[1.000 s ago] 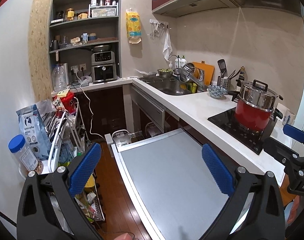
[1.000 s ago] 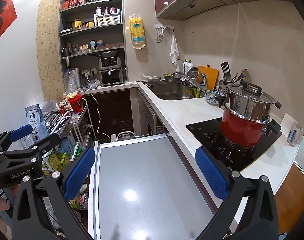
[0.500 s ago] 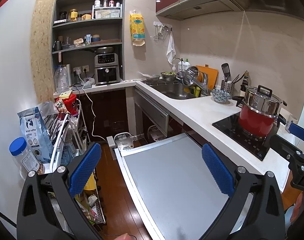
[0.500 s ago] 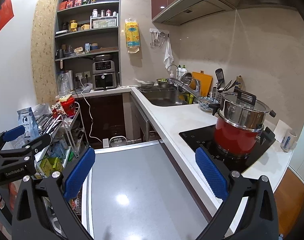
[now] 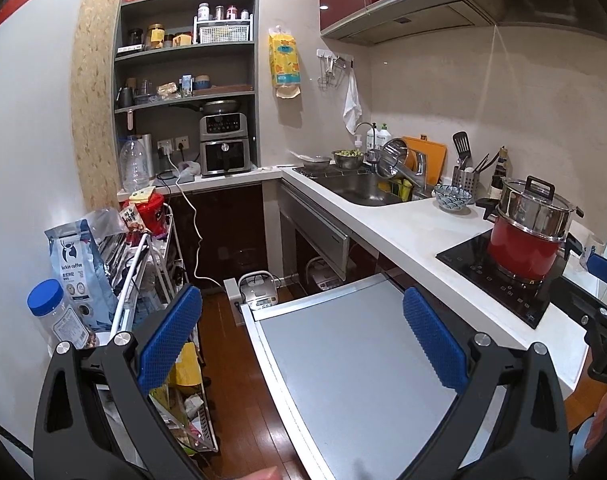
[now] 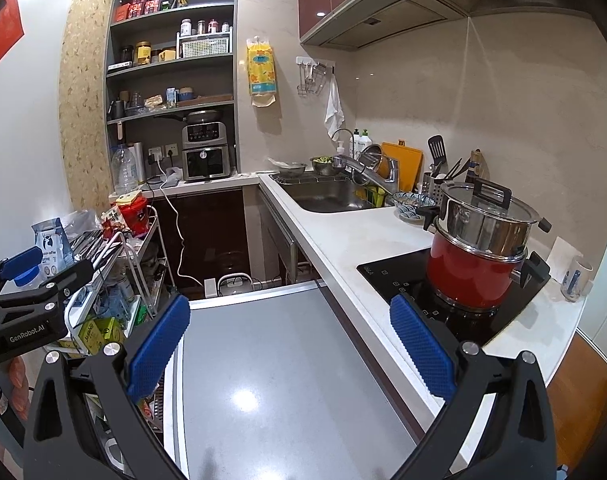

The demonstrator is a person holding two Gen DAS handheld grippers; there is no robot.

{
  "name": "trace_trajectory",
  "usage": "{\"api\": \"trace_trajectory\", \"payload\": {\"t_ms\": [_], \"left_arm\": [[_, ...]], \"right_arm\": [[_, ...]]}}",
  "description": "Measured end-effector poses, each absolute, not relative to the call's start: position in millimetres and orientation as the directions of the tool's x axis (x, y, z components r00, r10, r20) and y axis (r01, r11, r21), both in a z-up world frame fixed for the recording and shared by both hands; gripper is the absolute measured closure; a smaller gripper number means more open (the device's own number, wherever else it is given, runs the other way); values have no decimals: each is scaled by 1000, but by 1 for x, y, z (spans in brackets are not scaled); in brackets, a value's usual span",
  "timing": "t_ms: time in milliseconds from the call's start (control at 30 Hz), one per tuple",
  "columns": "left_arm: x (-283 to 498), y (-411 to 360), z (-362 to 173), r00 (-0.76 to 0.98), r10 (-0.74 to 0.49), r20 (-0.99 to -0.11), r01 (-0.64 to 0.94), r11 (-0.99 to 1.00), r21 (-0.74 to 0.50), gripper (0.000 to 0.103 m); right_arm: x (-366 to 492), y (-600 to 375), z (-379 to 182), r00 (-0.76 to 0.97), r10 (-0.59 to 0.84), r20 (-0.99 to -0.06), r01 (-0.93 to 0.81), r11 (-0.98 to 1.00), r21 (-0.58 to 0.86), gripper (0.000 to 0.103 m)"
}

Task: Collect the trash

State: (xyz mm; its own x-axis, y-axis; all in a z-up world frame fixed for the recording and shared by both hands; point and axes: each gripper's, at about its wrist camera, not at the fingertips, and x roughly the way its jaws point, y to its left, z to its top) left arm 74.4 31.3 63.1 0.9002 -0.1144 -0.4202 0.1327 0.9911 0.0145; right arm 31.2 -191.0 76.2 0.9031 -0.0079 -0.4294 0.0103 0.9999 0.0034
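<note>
My left gripper [image 5: 303, 340] is open and empty, held above a grey pull-out surface [image 5: 355, 360] in a narrow kitchen. My right gripper [image 6: 289, 340] is open and empty over the same grey surface [image 6: 271, 368]. The left gripper also shows at the left edge of the right wrist view [image 6: 27, 280], and the right gripper at the right edge of the left wrist view [image 5: 599, 292]. A crumpled white bag [image 5: 187, 169] lies on the back counter beside the air fryer [image 5: 224, 146]. No piece of trash is near either gripper.
A wire cart [image 5: 151, 280] with a coffee bag [image 5: 77, 260], a blue-lidded jar [image 5: 57, 316] and snack packs stands at the left. A red pot [image 6: 477, 256] sits on the black hob. The sink [image 6: 327, 196], a bowl [image 5: 452, 197] and utensils line the white counter [image 5: 407, 232]. A rice cooker [image 5: 259, 292] stands on the wooden floor.
Both grippers have pulled back and risen a little, so more of the floor, cart and counter shows. Both stay open and empty.
</note>
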Motion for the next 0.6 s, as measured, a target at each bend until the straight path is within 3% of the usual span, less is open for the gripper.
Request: {"api": "trace_trajectory", "payload": {"t_ms": [600], "left_arm": [[78, 40, 63, 899, -122, -421, 128, 992, -14, 2]], "right_arm": [[30, -187, 75, 901, -6, -433, 8, 1000, 1, 4]]}}
